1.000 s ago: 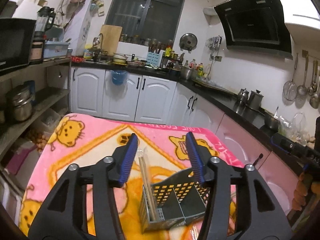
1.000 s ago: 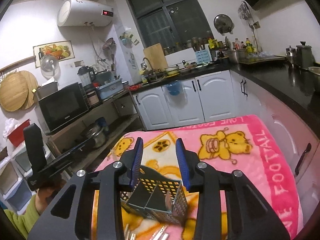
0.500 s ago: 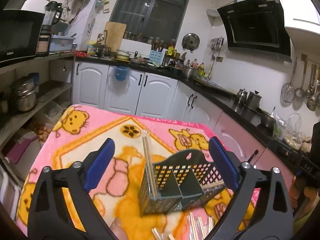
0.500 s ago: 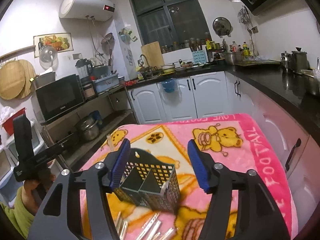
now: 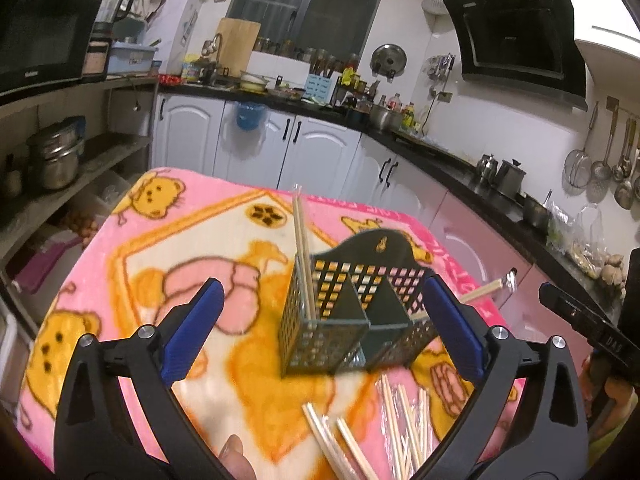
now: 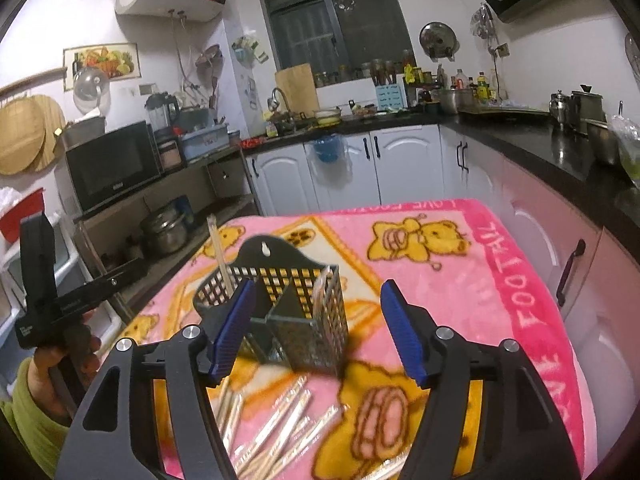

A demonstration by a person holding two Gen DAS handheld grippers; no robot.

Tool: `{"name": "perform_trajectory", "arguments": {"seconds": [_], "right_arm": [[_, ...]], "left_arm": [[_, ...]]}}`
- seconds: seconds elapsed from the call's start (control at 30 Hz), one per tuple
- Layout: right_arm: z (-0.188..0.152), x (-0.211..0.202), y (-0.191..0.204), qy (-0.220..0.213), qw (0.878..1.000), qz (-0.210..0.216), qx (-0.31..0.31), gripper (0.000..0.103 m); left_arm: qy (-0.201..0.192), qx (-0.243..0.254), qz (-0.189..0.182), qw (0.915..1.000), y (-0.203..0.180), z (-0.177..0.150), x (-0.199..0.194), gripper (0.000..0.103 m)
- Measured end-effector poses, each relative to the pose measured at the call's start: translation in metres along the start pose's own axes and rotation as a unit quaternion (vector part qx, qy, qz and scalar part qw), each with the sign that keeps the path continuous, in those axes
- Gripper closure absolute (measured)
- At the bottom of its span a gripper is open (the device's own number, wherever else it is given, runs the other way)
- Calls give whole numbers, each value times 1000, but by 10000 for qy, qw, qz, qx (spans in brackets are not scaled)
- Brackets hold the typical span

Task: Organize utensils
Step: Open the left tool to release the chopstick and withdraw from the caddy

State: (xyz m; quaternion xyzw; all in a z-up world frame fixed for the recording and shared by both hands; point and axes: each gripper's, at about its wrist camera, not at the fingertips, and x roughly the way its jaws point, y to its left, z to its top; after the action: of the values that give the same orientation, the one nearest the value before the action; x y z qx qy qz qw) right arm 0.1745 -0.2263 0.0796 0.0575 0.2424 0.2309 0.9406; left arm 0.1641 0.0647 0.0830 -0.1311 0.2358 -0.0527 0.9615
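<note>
A dark perforated utensil caddy stands upright on the pink bear blanket. A pair of wooden chopsticks stands in its left compartment, free of any pad. Another stick leans out on its right side. Several loose wrapped chopsticks lie on the blanket in front of it. My left gripper hangs just before the caddy, jaws wide and still opening, gripping nothing. My right gripper is also opening, its pads clear of the caddy.
The blanket covers a table whose right edge runs along pink cabinets. A shelf with pots stands to the left. A hand in a green sleeve holds the other gripper's handle at the left edge of the right wrist view.
Both grippers' jaws have spread from narrow to wide. The left one let go of the chopsticks, which now stand in the caddy. Both grippers sank and drew back, so the loose chopsticks came into view.
</note>
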Motion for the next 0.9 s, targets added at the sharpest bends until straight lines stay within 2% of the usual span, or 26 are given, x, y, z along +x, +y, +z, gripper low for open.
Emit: {"name": "perform_trajectory", "arguments": {"seconds": [0.4, 0.9], "right_arm": [[-27, 2, 11, 234, 9993, -22, -280, 40], [-55, 13, 22, 610, 9970, -52, -464, 40]], "left_arm": [[274, 43, 98, 9996, 0, -31, -1, 11], [504, 109, 175, 9985, 1, -53, 4, 11]]}}
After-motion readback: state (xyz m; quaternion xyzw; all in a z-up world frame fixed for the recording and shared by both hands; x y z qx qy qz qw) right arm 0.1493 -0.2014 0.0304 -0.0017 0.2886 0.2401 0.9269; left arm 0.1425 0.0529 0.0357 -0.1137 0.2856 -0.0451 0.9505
